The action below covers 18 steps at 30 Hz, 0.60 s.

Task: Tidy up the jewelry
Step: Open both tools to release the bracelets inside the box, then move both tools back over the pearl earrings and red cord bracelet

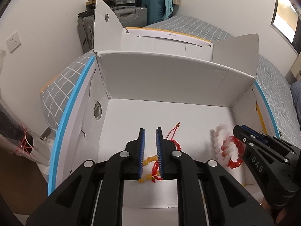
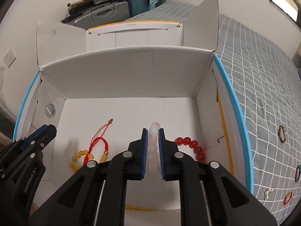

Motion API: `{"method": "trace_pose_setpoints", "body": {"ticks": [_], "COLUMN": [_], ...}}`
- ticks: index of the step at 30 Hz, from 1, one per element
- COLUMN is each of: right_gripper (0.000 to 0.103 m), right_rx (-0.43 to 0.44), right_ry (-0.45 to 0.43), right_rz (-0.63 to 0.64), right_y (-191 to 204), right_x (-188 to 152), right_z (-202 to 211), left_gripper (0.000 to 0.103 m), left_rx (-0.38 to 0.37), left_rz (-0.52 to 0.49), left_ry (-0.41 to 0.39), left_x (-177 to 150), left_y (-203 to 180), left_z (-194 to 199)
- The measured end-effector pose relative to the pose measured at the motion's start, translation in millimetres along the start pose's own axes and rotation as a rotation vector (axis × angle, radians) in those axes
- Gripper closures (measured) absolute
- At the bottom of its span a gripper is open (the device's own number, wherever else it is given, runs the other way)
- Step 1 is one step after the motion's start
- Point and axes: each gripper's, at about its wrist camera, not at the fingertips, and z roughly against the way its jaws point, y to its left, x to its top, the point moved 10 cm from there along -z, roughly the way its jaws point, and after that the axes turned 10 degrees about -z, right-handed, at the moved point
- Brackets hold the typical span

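Observation:
Both grippers reach into an open white cardboard box (image 1: 169, 79), also in the right wrist view (image 2: 131, 79). My left gripper (image 1: 150, 130) is open and empty above a yellow bead bracelet (image 1: 149, 159) and a red cord bracelet (image 1: 174, 141) on the box floor. My right gripper (image 2: 152, 130) has a blurred pale pink bead bracelet (image 2: 153, 143) between its fingers; in the left wrist view this bracelet (image 1: 218, 143) hangs blurred by the gripper (image 1: 238, 131). A red bead bracelet (image 2: 191, 145) lies on the floor beside it, also seen in the left wrist view (image 1: 235, 162).
The box sits on a bed with a grey checked cover (image 2: 263, 75). Several more bracelets lie on the cover at the right, such as a brown one (image 2: 282, 133) and a pearl piece (image 2: 268, 193). Suitcases (image 1: 131, 13) stand by the back wall.

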Motion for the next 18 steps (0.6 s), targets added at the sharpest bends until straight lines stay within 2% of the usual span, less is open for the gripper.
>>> {"method": "trace_pose_setpoints", "body": {"ticks": [3, 4, 5, 6, 7, 11, 13, 15, 18], "right_gripper": [0.091, 0.085, 0.078, 0.066, 0.059, 0.047, 0.035, 0.027, 0.017], "right_rx": [-0.006, -0.002, 0.002, 0.005, 0.004, -0.007, -0.006, -0.012, -0.023], "right_ry": [-0.003, -0.006, -0.016, -0.028, -0.044, -0.101, -0.128, -0.163, -0.213], "right_rz": [0.004, 0.007, 0.012, 0.016, 0.020, 0.007, -0.010, -0.019, -0.032], "right_y": [-2, -1, -1, -2, -3, -15, -23, -33, -52], "right_x": [0, 0, 0, 1, 2, 9, 15, 20, 24], "right_z": [3, 5, 8, 12, 17, 39, 50, 62, 81], "left_gripper": [0.073, 0.069, 0.060, 0.052, 0.050, 0.043, 0.038, 0.030, 0.027], "left_rx": [0.007, 0.007, 0.007, 0.009, 0.015, 0.009, 0.007, -0.007, -0.010], "left_rz": [0.000, 0.002, 0.005, 0.005, 0.005, 0.012, 0.011, 0.012, -0.009], "left_ry": [-0.008, -0.013, -0.020, -0.029, -0.039, -0.054, -0.065, -0.086, -0.102], "left_x": [0, 0, 1, 2, 2, 4, 6, 9, 12], "left_y": [1, 2, 2, 3, 3, 1, -2, -8, -20], "left_z": [4, 6, 8, 10, 13, 19, 23, 29, 35]}}
